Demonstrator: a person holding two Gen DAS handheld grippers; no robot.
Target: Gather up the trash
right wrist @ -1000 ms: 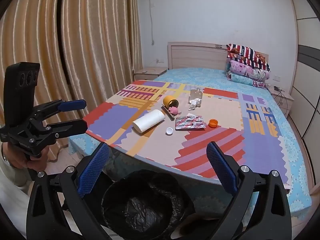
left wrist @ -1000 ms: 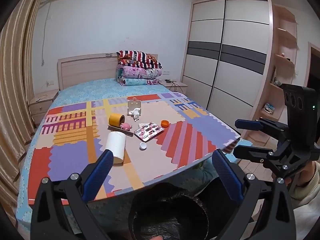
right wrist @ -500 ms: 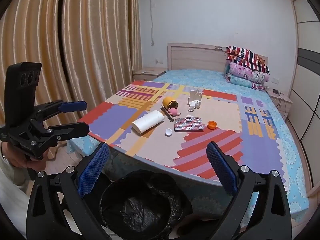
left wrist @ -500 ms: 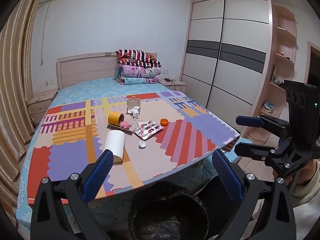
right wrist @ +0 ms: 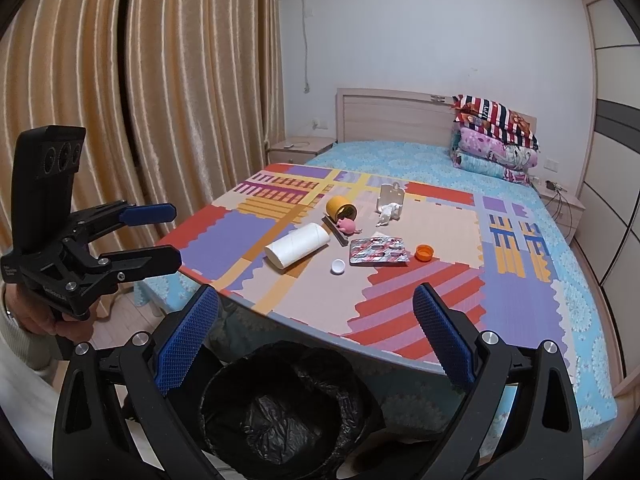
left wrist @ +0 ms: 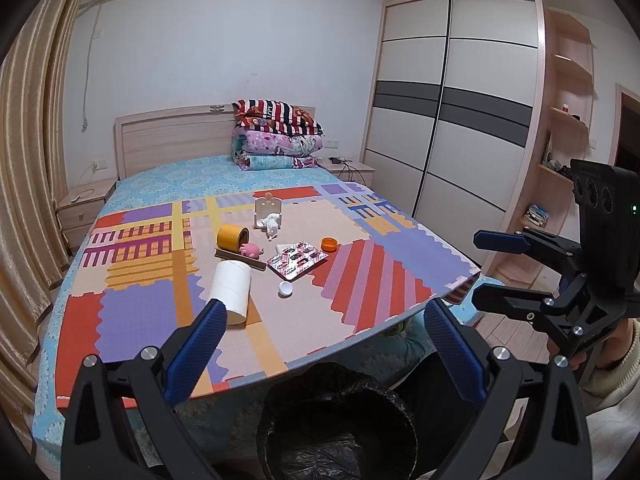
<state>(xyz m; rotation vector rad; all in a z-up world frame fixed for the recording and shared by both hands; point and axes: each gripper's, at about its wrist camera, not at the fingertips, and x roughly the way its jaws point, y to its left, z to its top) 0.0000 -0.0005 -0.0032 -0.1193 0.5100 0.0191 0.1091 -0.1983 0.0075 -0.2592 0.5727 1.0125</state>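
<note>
Bed (left wrist: 200, 178) with blue sheet, colourful foam mat (left wrist: 160, 304) laid over its near end, trash scattered mid-mat. Black-lined trash bin (left wrist: 340, 420) on floor at foot of bed, just below mat edge, between both grippers. Left gripper (left wrist: 326, 354) over bin, jaws spread wide, nothing held; right gripper (right wrist: 316, 334) same, wide and empty, also above the bin. Each shows side-on in the other's view, fingers apart. On mat: white paper roll (left wrist: 232, 290) lying on its side, nearest the edge; blister pill pack (left wrist: 297, 259) to its right; yellow tape roll (left wrist: 233, 237) farther back with dark strip (left wrist: 240, 259) and pink toy (left wrist: 251, 249) just in front of it; white holder (left wrist: 268, 210) with crumpled tissue (left wrist: 272, 226) touching its base; orange cap (left wrist: 330, 244) right of the pack; small white cap (left wrist: 285, 289) between roll and pack, closer to the edge.
</note>
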